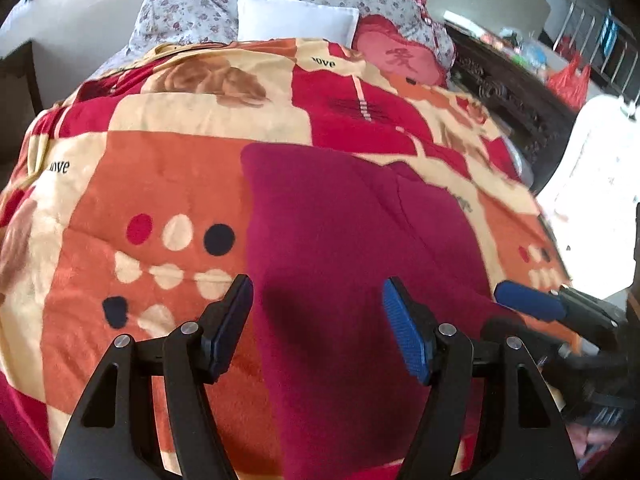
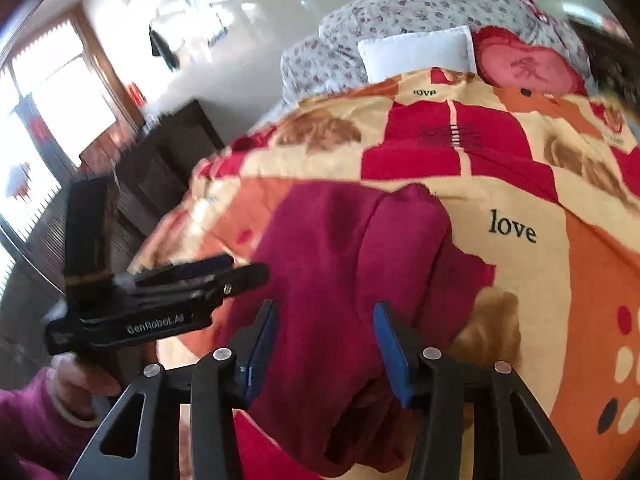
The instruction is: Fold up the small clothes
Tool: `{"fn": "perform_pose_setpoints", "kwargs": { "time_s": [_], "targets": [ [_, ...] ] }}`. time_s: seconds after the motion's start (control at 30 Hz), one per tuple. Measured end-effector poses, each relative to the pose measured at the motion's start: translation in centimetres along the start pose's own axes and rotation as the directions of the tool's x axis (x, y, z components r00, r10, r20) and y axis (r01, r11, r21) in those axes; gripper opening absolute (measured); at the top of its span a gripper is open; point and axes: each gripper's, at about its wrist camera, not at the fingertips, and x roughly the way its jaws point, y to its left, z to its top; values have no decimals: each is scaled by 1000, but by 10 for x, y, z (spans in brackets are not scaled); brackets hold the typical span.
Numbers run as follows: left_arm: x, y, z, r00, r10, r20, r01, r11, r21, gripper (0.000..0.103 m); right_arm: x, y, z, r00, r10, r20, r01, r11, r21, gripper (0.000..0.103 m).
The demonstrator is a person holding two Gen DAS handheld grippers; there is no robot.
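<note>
While both tongs, left [image 1: 318, 308] and right [image 2: 325, 330], hover parted and empty, the soft, limp maroon garment [image 1: 352, 232] on the bed's blanket [image 1: 168, 168] looks best gripped at its near hem corners.

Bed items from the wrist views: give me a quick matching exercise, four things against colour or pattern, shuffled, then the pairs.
Things:
1. garment
2. square pillow
3. heart-shaped cushion
4. bedding at the head of the bed

Colours:
A. white
B. small floral print
C. dark magenta
D. pink with a red edge

Pairs: 1-C, 2-A, 3-D, 4-B
</note>
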Motion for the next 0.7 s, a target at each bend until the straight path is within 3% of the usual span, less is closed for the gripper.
{"fn": "perform_pose_setpoints", "kwargs": {
  "time_s": [0.17,0.23,0.43,0.7],
  "targets": [
    [11,-8,-9,999,47,22,-48,998,30,68,15,-19,-26,995,-89,-41,91,994,57,47],
    [13,-8,-10,998,59,25,-60,998,28,68,27,-28,-36,996,-46,-79,55,992,117,47],
    [6,-8,-10,995,88,40,-89,996,19,68,9,-22,-36,998,-57,-22,59,993,107,47],
    [-24,-7,-8,983,140,121,-141,990,2,68,-31,-2,-18,982,-158,100,151,986,71,51]
  ]
}}
